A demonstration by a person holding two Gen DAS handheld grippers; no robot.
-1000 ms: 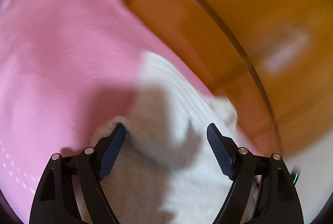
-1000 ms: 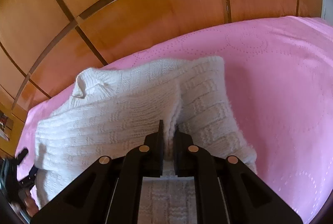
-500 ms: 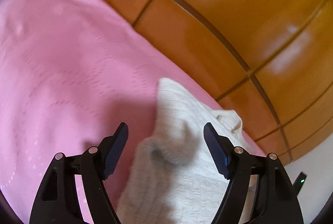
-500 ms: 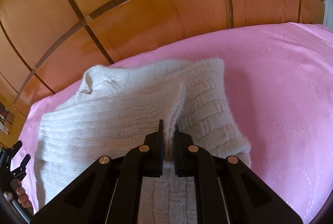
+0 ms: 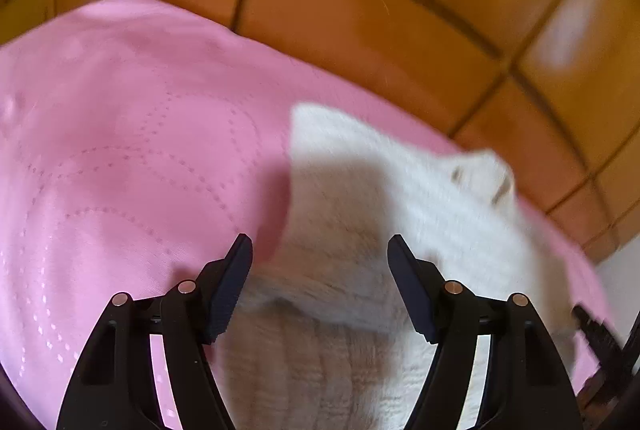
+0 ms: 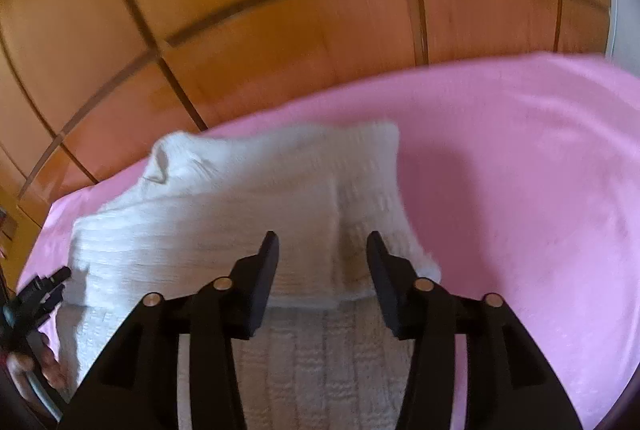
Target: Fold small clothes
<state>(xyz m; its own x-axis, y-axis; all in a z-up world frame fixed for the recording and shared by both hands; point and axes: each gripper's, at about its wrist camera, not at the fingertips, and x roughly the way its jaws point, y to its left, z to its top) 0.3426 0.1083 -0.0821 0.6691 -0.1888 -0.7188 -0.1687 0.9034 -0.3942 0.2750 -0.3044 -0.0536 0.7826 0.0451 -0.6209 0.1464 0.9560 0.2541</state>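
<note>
Where glossy orange wood panels (image 6: 280,30) with dark seams stand behind, pink quilted bed cover (image 5: 120,158) with dotted arcs carries cream ribbed knit sweater (image 6: 248,198), folded, soft. Left tongs (image 5: 320,254) wide over sweater; right tongs (image 6: 322,250) spread, holding nothing.

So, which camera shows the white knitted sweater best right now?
The right wrist view: the sweater lies there almost whole on the pink bedspread, with its folded edge and collar visible. The left wrist view shows only one blurred, partly shadowed end.
</note>
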